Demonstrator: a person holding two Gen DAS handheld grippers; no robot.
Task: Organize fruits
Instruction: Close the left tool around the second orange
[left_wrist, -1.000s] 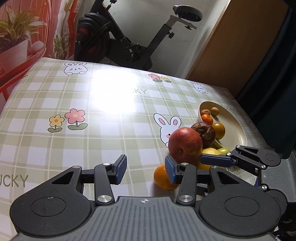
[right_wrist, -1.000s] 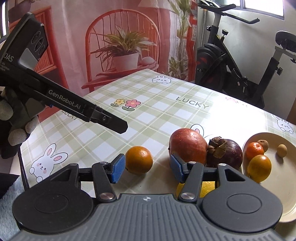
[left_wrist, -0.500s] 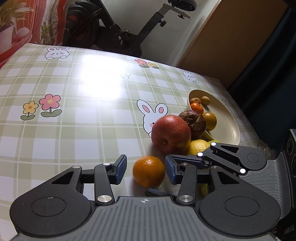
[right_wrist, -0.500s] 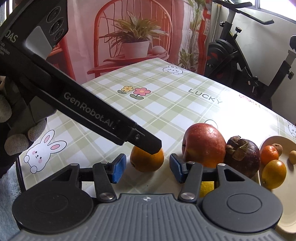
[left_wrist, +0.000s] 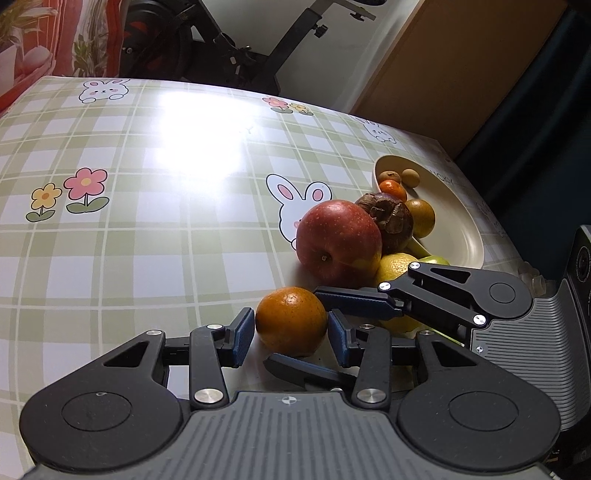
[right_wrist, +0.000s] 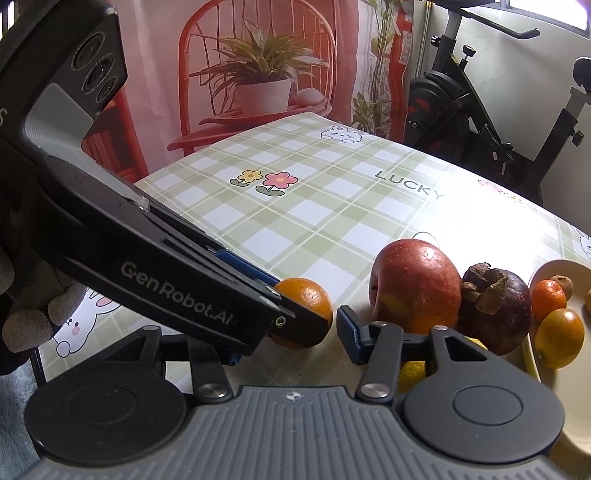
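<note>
1. Between the blue pads of my left gripper sits the orange, resting on the checked tablecloth; the fingers bracket it on both sides and look about to touch, but I cannot tell whether they are pressing yet.
2. Round fruit has no long axis to line up, so what matters is that it lies dead centre in the left claw and close to its base.
3. My right gripper hangs open and holds nothing, with the same orange ahead between its fingers, so the left is the one placed to take it.
4. Off to the right lie the red apple and mangosteen, and beyond them the plate; I judge that to be the destination.
</note>
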